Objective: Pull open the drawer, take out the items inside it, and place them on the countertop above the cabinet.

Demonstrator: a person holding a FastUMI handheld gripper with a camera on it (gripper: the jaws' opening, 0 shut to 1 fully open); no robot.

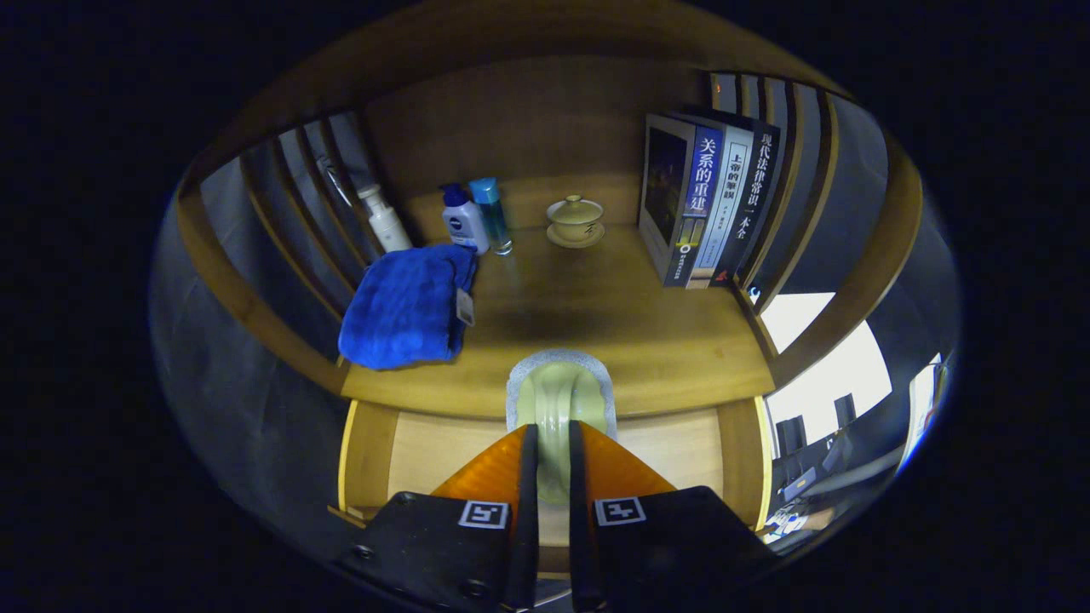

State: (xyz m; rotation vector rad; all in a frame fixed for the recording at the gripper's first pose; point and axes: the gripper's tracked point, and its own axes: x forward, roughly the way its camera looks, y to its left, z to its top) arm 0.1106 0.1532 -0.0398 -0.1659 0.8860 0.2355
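My gripper [553, 432] is shut on a pale green item with a grey rim [559, 385], both fingers pressing its narrow lower part. The item's wider end pokes out ahead of the fingertips, over the front edge of the wooden countertop [630, 332]. Under the fingers the drawer [681, 455] stands pulled open, and its pale wooden bottom shows bare on both sides of them. The part of the drawer beneath the gripper is hidden.
On the countertop lie a folded blue towel [409, 306] to the left and, at the back, a white pump bottle [385, 220], two small bottles [477, 217] and a lidded tea bowl [576, 220]. Books [707, 204] stand on the right. Slatted wooden sides enclose the shelf.
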